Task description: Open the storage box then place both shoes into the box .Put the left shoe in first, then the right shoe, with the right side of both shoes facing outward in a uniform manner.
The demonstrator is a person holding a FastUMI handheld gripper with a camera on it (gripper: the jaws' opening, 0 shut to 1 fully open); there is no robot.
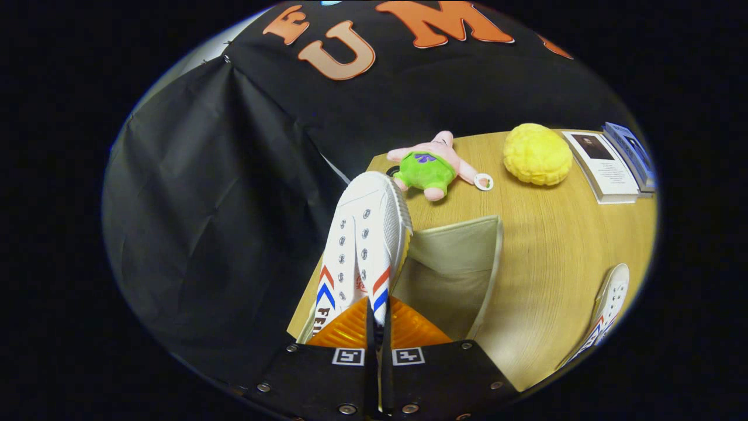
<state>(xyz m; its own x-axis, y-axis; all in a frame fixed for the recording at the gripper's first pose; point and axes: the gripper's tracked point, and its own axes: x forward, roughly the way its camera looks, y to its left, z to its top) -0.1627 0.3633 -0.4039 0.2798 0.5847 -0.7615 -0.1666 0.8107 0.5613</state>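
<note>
My gripper [374,327] is shut on a white canvas shoe [362,245] with red and blue stripes, pinching the edge near its heel opening. The shoe points away from me, toe up, and hangs over the left part of the open beige storage box [467,245]. The box stands on the wooden table [555,263] just ahead of the fingers, its inside showing to the right of the shoe. A second white shoe [608,310] lies on the table well to the right of the box.
Beyond the box lie a pink and green plush toy [435,164] and a yellow plush ball [537,153]. Books [608,164] sit at the far right of the table. The table's left edge runs close beside the box, against the black cloth wall.
</note>
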